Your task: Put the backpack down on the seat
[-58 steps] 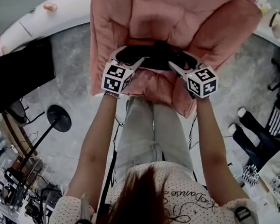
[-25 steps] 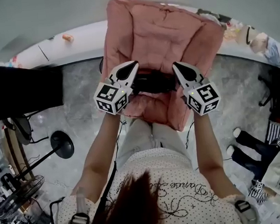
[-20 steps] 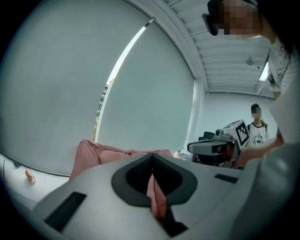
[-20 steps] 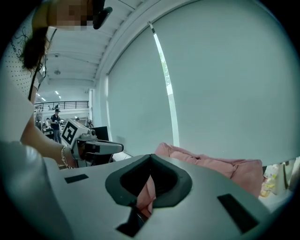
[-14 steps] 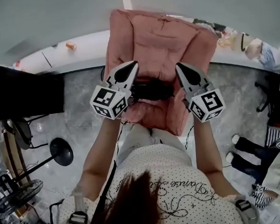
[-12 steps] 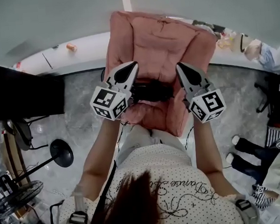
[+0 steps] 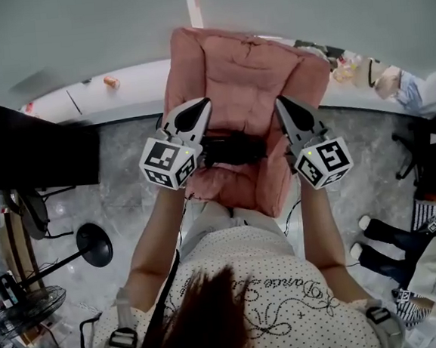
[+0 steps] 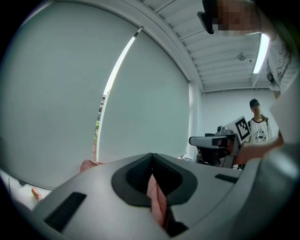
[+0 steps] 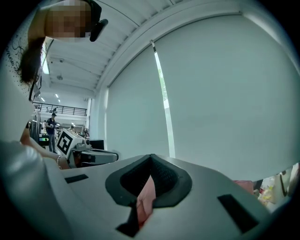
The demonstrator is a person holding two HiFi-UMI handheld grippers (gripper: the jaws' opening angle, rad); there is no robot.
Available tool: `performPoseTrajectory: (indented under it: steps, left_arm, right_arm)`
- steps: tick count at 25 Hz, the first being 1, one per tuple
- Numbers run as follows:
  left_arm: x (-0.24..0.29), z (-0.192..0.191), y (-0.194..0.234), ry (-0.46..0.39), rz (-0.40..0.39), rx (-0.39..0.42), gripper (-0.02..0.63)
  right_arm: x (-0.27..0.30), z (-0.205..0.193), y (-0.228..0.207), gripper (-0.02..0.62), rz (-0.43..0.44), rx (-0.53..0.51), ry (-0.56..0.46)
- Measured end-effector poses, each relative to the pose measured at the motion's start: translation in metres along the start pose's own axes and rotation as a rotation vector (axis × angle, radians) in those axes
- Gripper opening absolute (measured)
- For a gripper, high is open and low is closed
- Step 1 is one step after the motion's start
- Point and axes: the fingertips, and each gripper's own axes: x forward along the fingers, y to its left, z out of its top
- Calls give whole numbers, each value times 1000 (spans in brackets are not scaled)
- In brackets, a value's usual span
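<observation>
A pink quilted backpack [image 7: 241, 73] hangs in the air in front of me, held up by both grippers. A black strap part [image 7: 232, 148] runs across it between them. My left gripper [image 7: 199, 106] is shut on a fold of the pink fabric [image 8: 157, 202] at the pack's left side. My right gripper [image 7: 282, 103] is shut on pink fabric [image 9: 146, 196] at its right side. Both point roughly level toward a pale window blind. The left gripper view shows the right gripper [image 8: 219, 140], and the right gripper view shows the left gripper [image 9: 83, 153]. No seat is visible.
Under the pack lies a grey marbled floor [image 7: 129, 192]. A black screen [image 7: 40, 155] stands at the left, with a stand's round base [image 7: 94, 245] and a fan [image 7: 25, 307] nearby. A white ledge [image 7: 97, 96] runs along the wall. Another person's legs [image 7: 382, 247] are at the right.
Both grippers have risen together with the backpack still pinched in them. The pack now hangs higher against the wall and farther from the floor.
</observation>
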Motion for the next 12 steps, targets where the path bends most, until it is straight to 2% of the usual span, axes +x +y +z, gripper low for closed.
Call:
performPoseTrajectory:
  steps: [12]
  left_arm:
    - [0, 12, 1, -29, 8, 15, 3]
  right_arm:
    - [-3, 5, 0, 11, -21, -39, -5]
